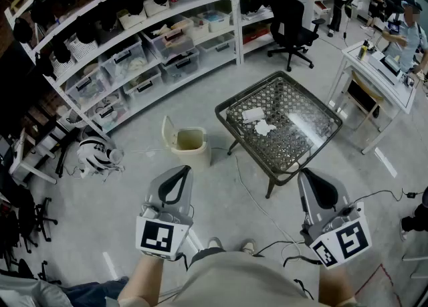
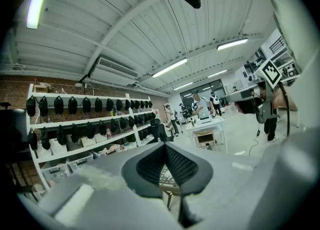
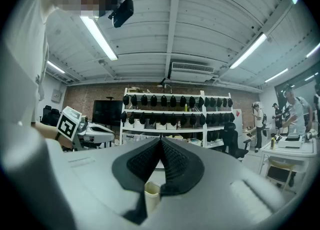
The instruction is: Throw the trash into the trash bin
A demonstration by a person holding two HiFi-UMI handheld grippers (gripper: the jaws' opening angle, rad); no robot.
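White crumpled trash (image 1: 257, 120) lies on a black wire-mesh table (image 1: 314, 108) ahead of me and to the right. A beige trash bin (image 1: 190, 142) with its lid tipped open stands on the floor left of the table. My left gripper (image 1: 179, 172) is held low at the front, short of the bin, shut and empty. My right gripper (image 1: 309, 177) is short of the table's near corner, also shut with nothing in it. In the right gripper view the bin (image 3: 151, 194) peeks through below the closed pads (image 3: 172, 161). The left gripper view shows its pads (image 2: 150, 166) meeting.
White shelving (image 1: 154, 45) with storage boxes runs along the back left. A black office chair (image 1: 292, 21) and a white desk (image 1: 378, 75) with people stand at the back right. Cables (image 1: 254, 198) trail over the floor near the table legs.
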